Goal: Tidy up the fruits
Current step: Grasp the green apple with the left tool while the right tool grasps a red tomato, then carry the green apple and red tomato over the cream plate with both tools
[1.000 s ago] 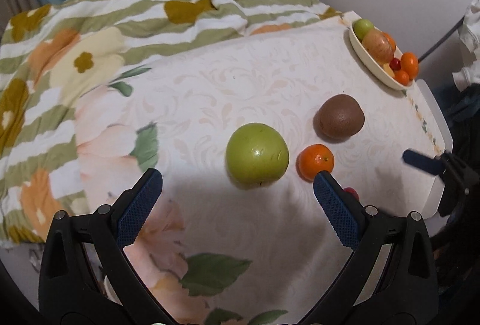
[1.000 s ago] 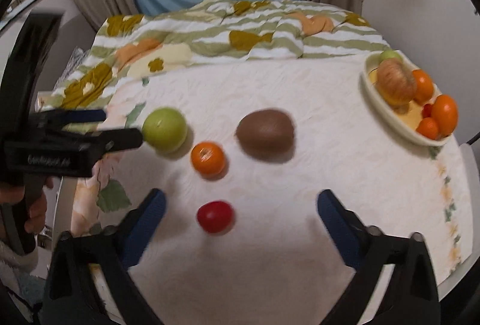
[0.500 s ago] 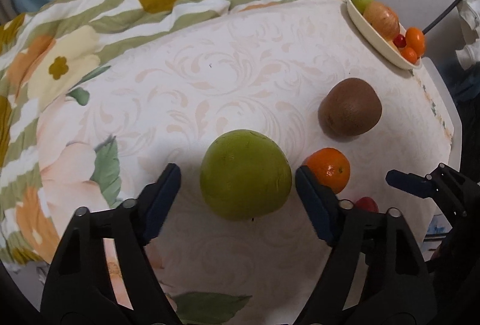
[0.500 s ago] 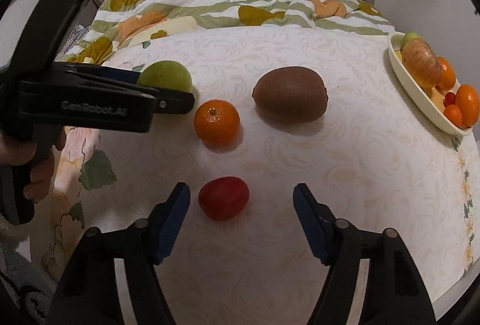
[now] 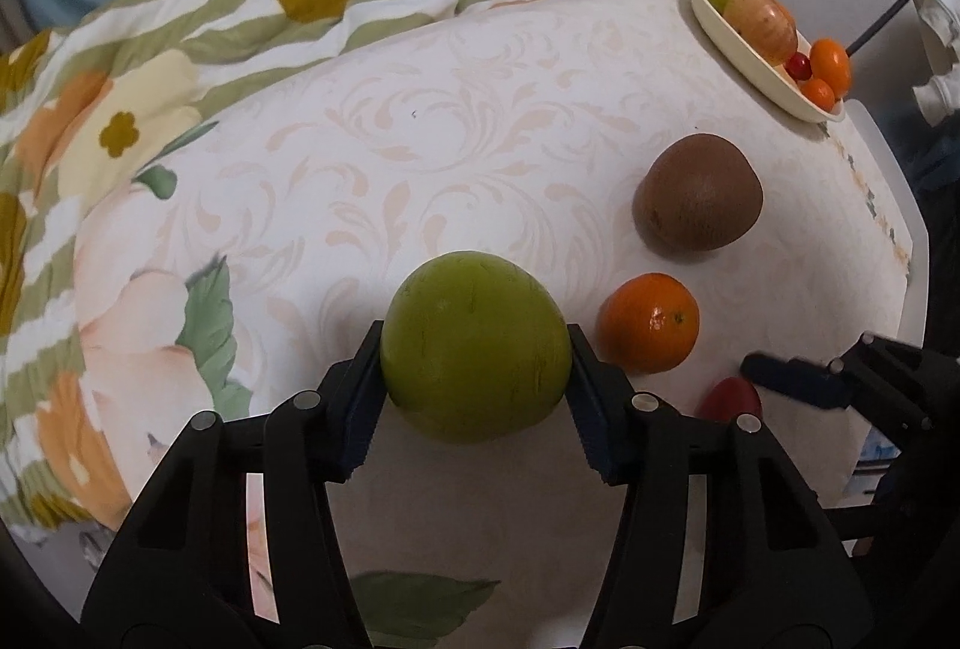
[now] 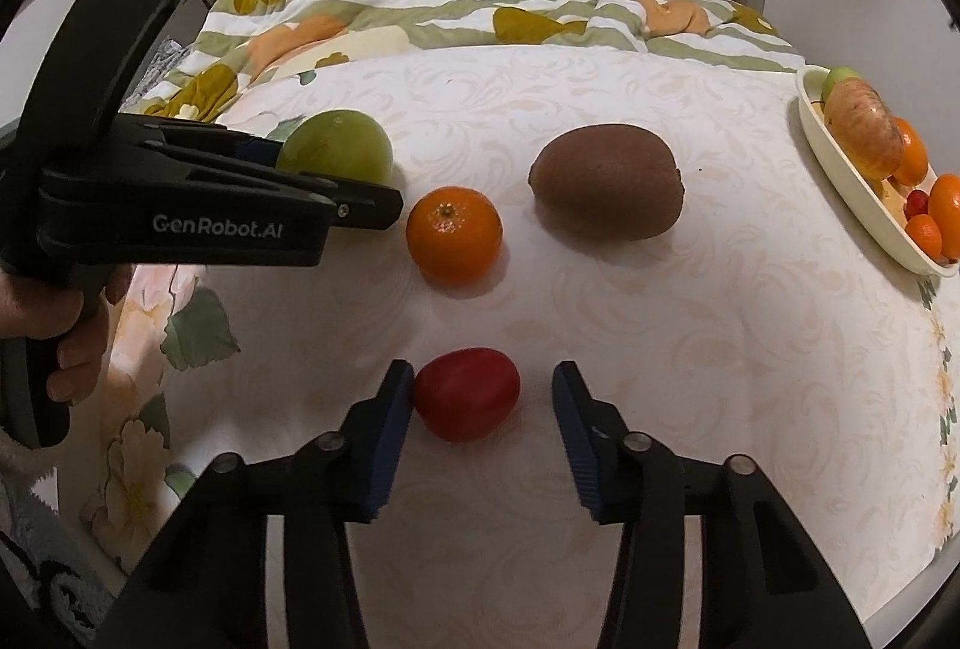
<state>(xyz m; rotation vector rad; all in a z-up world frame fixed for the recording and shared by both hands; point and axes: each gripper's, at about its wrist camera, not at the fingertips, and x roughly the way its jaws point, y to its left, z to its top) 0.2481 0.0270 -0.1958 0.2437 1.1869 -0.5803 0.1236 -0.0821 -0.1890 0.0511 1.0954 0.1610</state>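
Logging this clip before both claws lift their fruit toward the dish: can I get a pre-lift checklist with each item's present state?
1. Left claw pads on both sides of the green apple: ok.
2. Right claw shut on the red tomato: not ok, gap on its right side.
3. Orange clear of both claws: ok.
4. Kiwi off the path: cannot tell.
5. Room in the dish: cannot tell, already holds several fruits.
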